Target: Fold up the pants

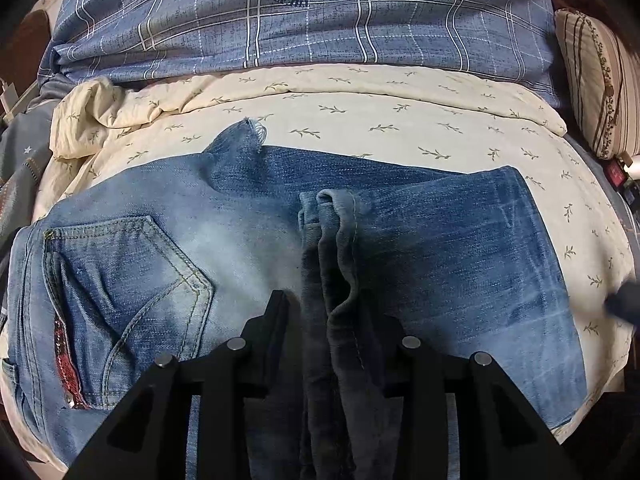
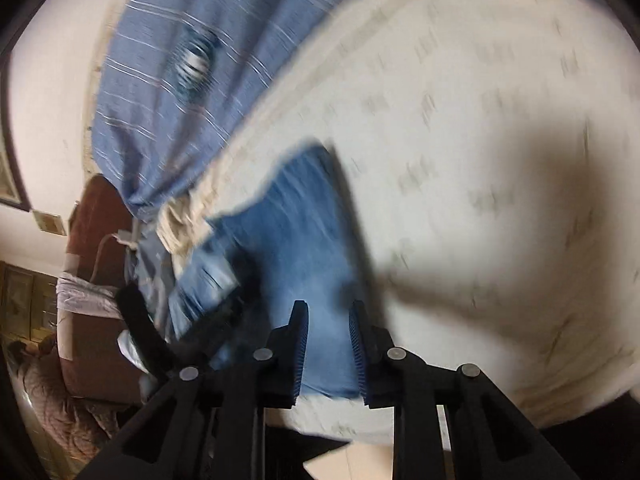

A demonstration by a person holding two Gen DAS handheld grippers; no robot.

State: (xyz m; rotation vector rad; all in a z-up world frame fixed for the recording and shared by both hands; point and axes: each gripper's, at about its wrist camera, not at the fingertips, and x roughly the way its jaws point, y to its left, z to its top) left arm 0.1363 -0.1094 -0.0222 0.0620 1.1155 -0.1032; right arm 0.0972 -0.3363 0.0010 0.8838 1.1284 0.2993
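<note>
Faded blue jeans [image 1: 180, 240] lie across a cream quilt, back pocket [image 1: 132, 264] up at the left. A bunched strip of denim with a stitched hem [image 1: 340, 232] runs up the middle into my left gripper [image 1: 336, 308], which is shut on it; its right finger is hidden behind the cloth. In the blurred right wrist view, my right gripper [image 2: 326, 312] hovers above the jeans [image 2: 296, 240] near their right edge. Its ribbed pads [image 2: 301, 344] stand a little apart with nothing between them. A dark blur at the right edge of the left wrist view could be that gripper.
The cream leaf-print quilt [image 1: 400, 112] covers the bed. A blue plaid duvet [image 1: 320, 28] is heaped behind it. A striped pillow [image 1: 592, 80] stands at the far right, with a red item [image 1: 616, 172] below it. Brown furniture [image 2: 92, 280] stands off the bed's left side.
</note>
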